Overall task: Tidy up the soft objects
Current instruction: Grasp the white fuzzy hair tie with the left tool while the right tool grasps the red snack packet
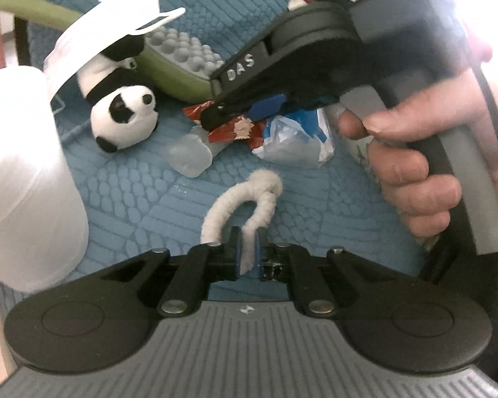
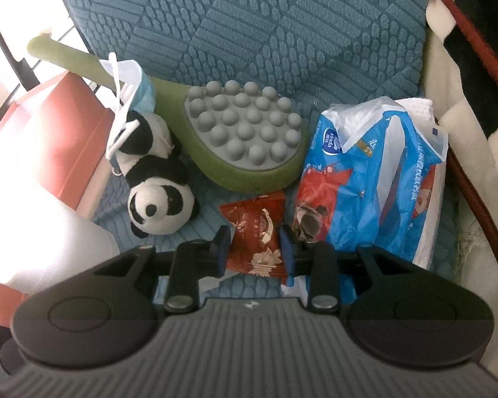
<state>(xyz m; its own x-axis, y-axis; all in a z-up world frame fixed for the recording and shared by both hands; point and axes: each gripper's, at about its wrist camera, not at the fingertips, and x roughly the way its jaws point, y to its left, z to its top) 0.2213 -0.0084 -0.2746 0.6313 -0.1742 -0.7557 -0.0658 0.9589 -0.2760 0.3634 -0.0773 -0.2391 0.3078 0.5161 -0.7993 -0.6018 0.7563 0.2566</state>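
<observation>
My left gripper [image 1: 248, 252] is shut on a white fuzzy cord loop [image 1: 239, 202] and holds it above the blue cushion [image 1: 123, 199]. My right gripper [image 2: 254, 248] is open with its jaws on either side of a red snack packet [image 2: 255, 232]; it also shows in the left wrist view [image 1: 215, 116] over the same packet [image 1: 239, 129]. A plush panda [image 2: 156, 179] lies to the left, also in the left wrist view [image 1: 123, 112]. A face mask [image 2: 129, 86] lies over the panda's legs.
A green massage paddle with grey knobs [image 2: 245, 129] lies behind the packet. A blue and white tissue pack [image 2: 375, 172] is to the right. A white cylinder [image 1: 23, 172] and a red box [image 2: 66, 126] stand at the left. A clear plastic cap [image 1: 189, 156] lies near the packet.
</observation>
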